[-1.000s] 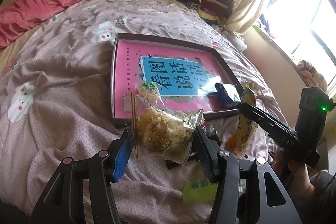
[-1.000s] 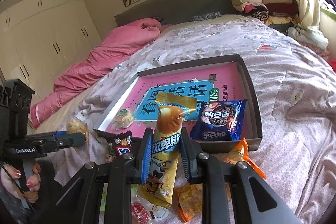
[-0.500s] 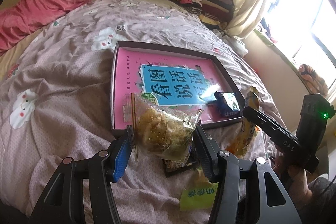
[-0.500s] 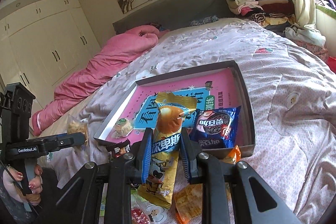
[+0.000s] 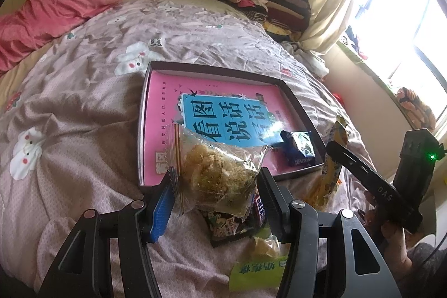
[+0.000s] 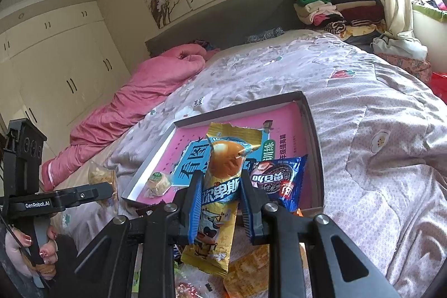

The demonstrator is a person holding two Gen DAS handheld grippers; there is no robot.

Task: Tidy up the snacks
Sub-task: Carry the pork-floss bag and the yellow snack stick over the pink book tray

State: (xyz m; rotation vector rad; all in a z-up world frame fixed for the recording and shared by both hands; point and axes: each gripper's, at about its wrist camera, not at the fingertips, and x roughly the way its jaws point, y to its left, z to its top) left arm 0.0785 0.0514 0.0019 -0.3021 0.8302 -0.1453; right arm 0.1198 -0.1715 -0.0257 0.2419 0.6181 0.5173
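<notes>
My left gripper [image 5: 216, 193] is shut on a clear bag of crumbly golden snack [image 5: 220, 172], held above the bed just before the near edge of a shallow dark tray [image 5: 296, 99] with a pink and blue book cover inside. My right gripper [image 6: 220, 189] is shut on a long yellow snack pack [image 6: 220, 186], held upright near the tray's near edge [image 6: 313, 130]. In the tray lie a blue Oreo pack [image 6: 279, 180], also in the left wrist view [image 5: 299, 148], and a small round wrapped cake [image 6: 157, 182].
Loose snack packs lie on the quilt below the grippers: a green-labelled bag [image 5: 258, 267], a dark wrapper [image 5: 226, 225], orange packs [image 6: 248, 270]. A pink duvet [image 5: 56, 7] lies at the head of the bed. Folded clothes [image 6: 335, 7] are stacked by the curtain.
Both grippers have lifted and drawn back a little with their snacks held. The tray sits lower and farther in both views.
</notes>
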